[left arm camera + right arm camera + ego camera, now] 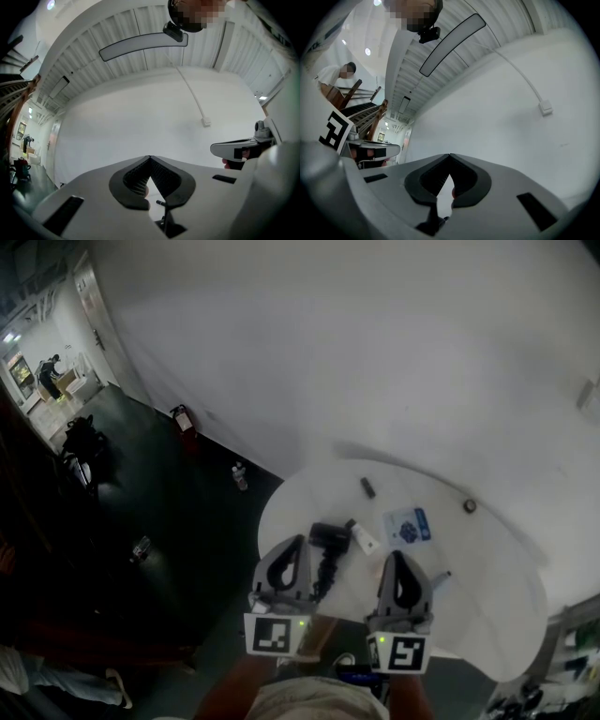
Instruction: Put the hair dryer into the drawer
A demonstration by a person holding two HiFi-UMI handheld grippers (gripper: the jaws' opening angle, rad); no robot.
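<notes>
While the left gripper (298,542) and right gripper (397,557) hovered with fingers (131,185) together and empty, the dryer (328,538) lay untouched on the desk (487,587); no drawer showed, so seemingly the whole task remained.

The hair dryer (329,537) is small and black. It lies on its side on the white round table (487,596), with nothing touching it, in the left part of the top and closer to the near edge than to the wall. Its stubby barrel lies across the head view. From under the barrel a narrower dark stretch (324,577) runs toward the near rim; whether that is the handle, the bundled cord or both is too small to tell. A small white item (366,539) lies just beside the barrel on its right. A blue-and-white packet (408,525) lies a little further right, apart from it.
</notes>
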